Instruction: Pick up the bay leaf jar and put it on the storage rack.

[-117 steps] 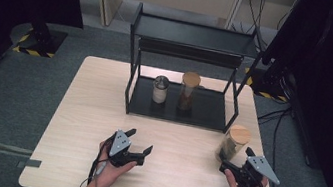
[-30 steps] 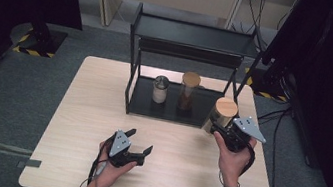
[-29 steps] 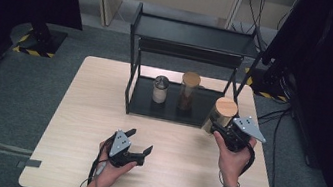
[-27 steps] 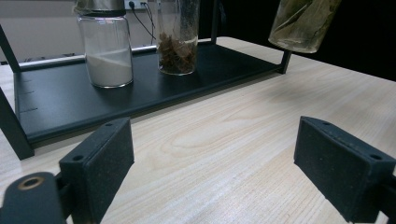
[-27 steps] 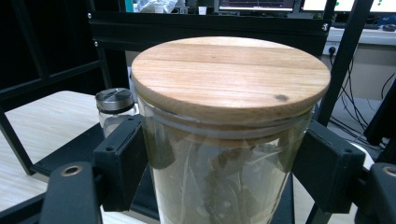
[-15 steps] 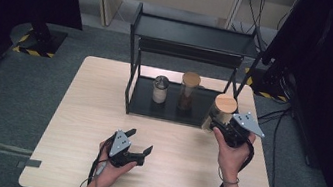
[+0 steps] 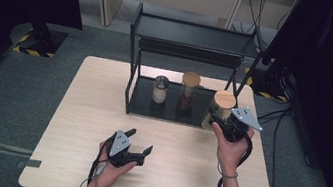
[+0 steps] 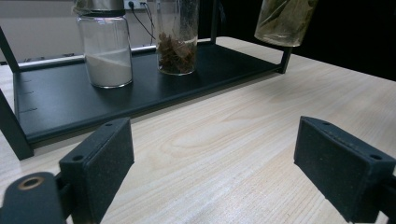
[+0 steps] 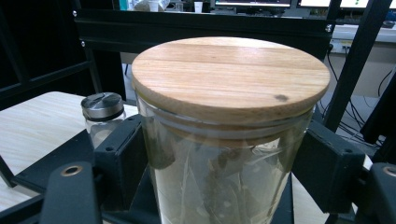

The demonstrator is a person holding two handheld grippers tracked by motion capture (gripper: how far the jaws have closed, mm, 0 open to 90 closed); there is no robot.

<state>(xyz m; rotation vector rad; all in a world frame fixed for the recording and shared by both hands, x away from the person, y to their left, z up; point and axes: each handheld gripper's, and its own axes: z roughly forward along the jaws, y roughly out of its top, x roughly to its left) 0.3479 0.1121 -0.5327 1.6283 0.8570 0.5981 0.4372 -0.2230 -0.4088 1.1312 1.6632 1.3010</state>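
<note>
Rack (image 7: 179, 110) at table (image 7: 81, 110) rear; two jars (image 7: 160, 89) on lower shelf; third jar (image 7: 223, 105) at rack's right end.

Three glass jars are showing: two wooden-lidded ones, one with leaves (image 7: 222, 110) and one with brown spice (image 7: 188, 91), plus one metal-lidded jar of white powder (image 7: 160, 89). One black metal two-tier shelf (image 7: 191, 39) is standing on one pale wooden table (image 7: 85, 111).
</note>
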